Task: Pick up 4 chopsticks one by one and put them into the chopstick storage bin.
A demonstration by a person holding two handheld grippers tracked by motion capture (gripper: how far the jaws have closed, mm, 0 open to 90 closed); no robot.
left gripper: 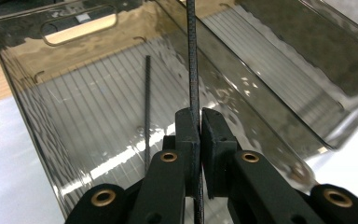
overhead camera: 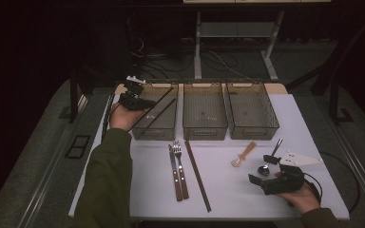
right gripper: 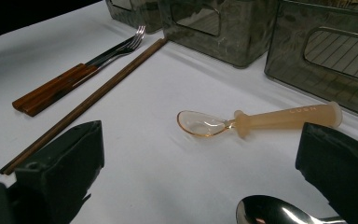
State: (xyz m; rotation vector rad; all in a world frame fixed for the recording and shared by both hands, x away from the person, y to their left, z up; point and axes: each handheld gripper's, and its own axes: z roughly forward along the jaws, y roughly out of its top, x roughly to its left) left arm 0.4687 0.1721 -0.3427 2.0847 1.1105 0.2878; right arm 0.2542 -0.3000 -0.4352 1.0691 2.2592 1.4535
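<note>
Now the left gripper [left gripper: 199, 122] has its fingers clamped on a dark chopstick [left gripper: 192, 56], holding it over the left bin [overhead camera: 164, 130], where a second chopstick [left gripper: 147, 112] already lies on the ribbed floor. Well to the right of that bin, the right gripper [overhead camera: 272, 172] rests on the table [overhead camera: 228, 190] with its fingers wide apart and empty, an amber spoon [right gripper: 256, 121] and a steel spoon [right gripper: 270, 212] lying just ahead of them.

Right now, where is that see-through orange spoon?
In the high view the orange spoon lies on the white table's right half, in front of the right-hand bin, between the brown chopstick and the metal spoon.
</note>
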